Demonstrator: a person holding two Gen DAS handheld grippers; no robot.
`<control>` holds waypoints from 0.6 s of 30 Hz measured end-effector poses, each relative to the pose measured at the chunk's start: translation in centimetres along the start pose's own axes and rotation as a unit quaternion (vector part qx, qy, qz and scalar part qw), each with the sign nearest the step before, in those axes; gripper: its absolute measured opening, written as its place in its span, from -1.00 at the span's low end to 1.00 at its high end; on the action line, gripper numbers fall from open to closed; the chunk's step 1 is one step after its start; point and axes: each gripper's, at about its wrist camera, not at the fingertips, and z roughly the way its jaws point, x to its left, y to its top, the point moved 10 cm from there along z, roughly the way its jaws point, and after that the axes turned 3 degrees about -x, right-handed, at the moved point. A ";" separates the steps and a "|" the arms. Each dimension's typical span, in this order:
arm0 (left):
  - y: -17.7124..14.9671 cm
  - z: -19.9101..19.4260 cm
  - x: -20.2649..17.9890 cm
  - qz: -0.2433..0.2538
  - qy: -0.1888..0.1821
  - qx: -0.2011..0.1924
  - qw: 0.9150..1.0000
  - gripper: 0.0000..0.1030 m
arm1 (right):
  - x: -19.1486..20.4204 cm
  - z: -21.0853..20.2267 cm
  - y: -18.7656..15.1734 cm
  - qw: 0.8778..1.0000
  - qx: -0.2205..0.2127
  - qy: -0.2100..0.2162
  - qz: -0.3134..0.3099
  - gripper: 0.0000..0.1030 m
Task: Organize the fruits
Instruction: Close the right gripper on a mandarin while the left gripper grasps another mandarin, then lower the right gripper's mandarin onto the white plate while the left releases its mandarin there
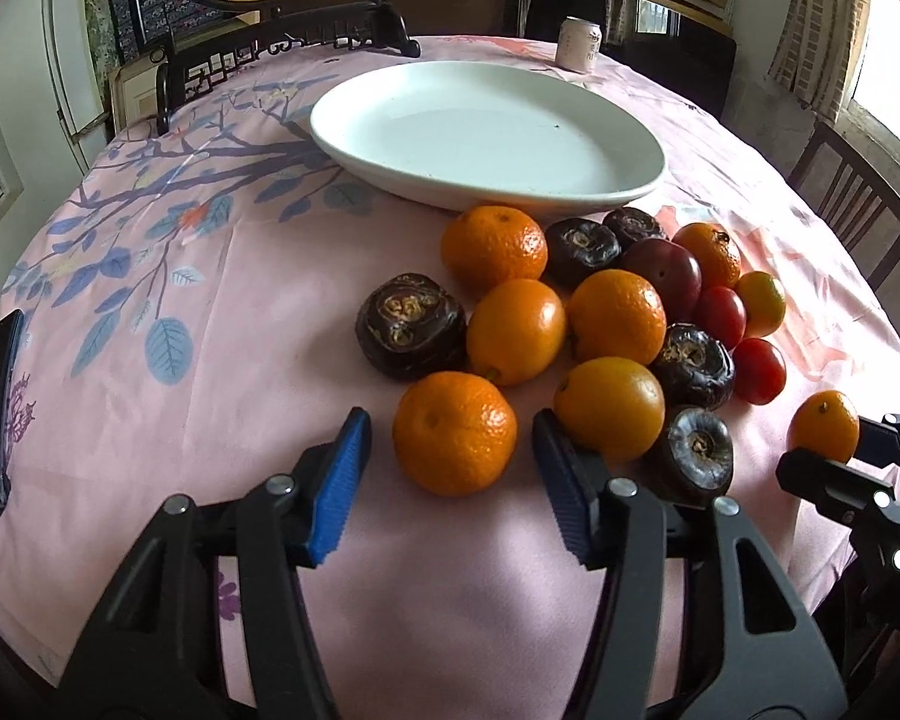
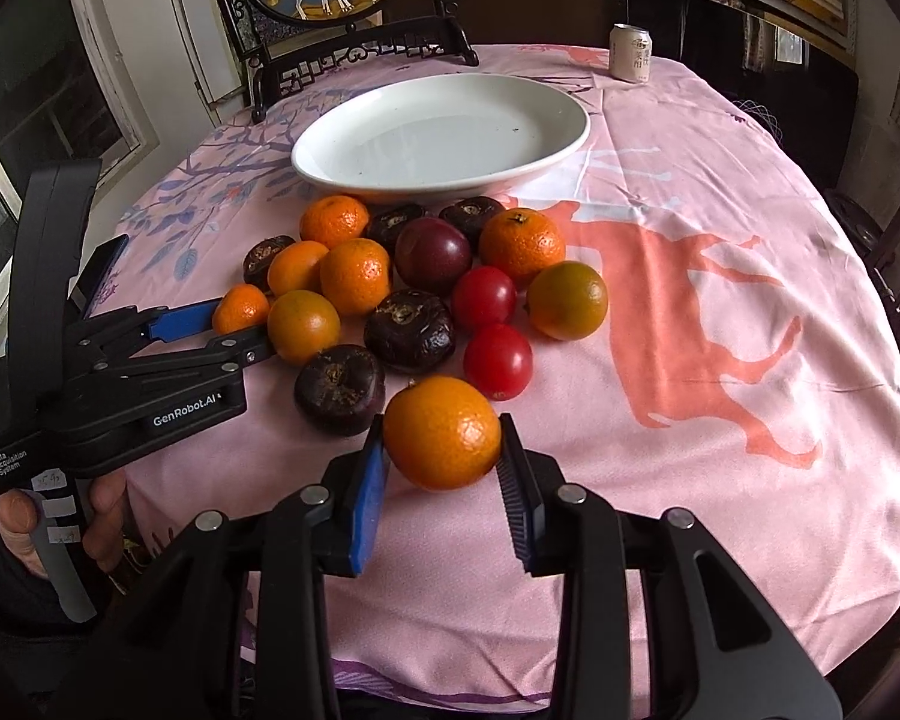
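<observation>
Broadly laid out: pink tablecloth (image 1: 198,276), then white plate (image 1: 486,132) bare at the far side, then a fruit pile (image 1: 600,312) heaped just in front of the plate's near rim, none of it on the plate yet.

Left gripper (image 1: 450,462) spread around the nearest mandarin (image 1: 455,433), blue pads flanking it with a gap showing on each side; not yet pinching. Right finger crowded close against a neighbouring orange (image 1: 609,408), likely to shove that one and set the dark water chestnut (image 1: 693,447) beside it rolling if the jaws close off-centre.

Right gripper (image 2: 441,450) pressed onto a lone orange (image 2: 442,432), pads touching both flanks, fruit apart from the pile toward the near table edge. Held near the fingertips only, so probably prone to squirting forward or dropping on a quick lift.

Round, smooth skins throughout; any nudge to the pile apt to send cherry tomatoes (image 2: 498,360) off toward the bare cloth.
</observation>
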 end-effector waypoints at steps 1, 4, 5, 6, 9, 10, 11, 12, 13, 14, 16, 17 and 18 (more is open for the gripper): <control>0.1 0.0 0.1 -0.001 0.002 -0.004 1.000 -0.07 | 0.0 0.0 0.0 1.000 0.000 0.001 0.001 -0.31; 0.3 -0.1 0.2 -0.014 -0.011 -0.003 1.000 -0.29 | 0.0 -0.2 0.1 1.000 -0.004 0.000 0.004 -0.31; 0.4 -0.2 0.3 -0.019 -0.016 -0.002 1.000 -0.29 | 0.0 -0.3 0.2 1.000 -0.007 -0.001 0.005 -0.31; 0.3 -0.3 0.4 -0.024 -0.019 -0.002 1.000 -0.29 | -0.1 -0.3 0.2 1.000 -0.008 -0.001 0.005 -0.31; 0.4 -1.0 0.7 -0.033 -0.023 -0.009 0.999 -0.30 | 0.0 -0.2 0.2 1.000 -0.007 0.002 0.007 -0.31; 0.4 -1.4 0.7 -0.035 -0.025 -0.012 0.999 -0.30 | 0.0 -0.2 0.1 1.000 -0.006 0.002 0.007 -0.31; 0.5 -1.8 0.8 -0.037 -0.026 -0.015 0.999 -0.30 | 0.0 -0.2 0.1 1.000 -0.006 0.003 0.006 -0.31; 0.6 -2.4 0.8 -0.037 -0.025 -0.019 0.999 -0.30 | 0.1 -0.2 0.1 1.000 -0.007 0.004 0.005 -0.31; 0.7 -2.8 0.9 -0.037 -0.023 -0.021 0.999 -0.30 | 0.1 -0.3 0.2 1.000 -0.009 0.005 0.004 -0.31; 1.0 -3.3 0.9 -0.036 -0.022 -0.021 0.999 -0.30 | 0.1 -0.5 0.4 1.000 -0.010 0.006 0.002 -0.31; 2.1 -4.4 0.8 -0.033 -0.030 -0.022 0.999 -0.30 | 0.2 -0.9 1.4 1.000 -0.010 0.014 -0.007 -0.31; 2.9 -4.7 0.7 -0.028 -0.033 -0.023 0.999 -0.30 | 0.3 -0.9 2.4 1.000 -0.010 0.021 -0.015 -0.31; 4.2 -4.9 0.6 -0.022 -0.034 -0.022 0.999 -0.30 | 0.3 -1.0 3.6 0.999 -0.009 0.025 -0.025 -0.31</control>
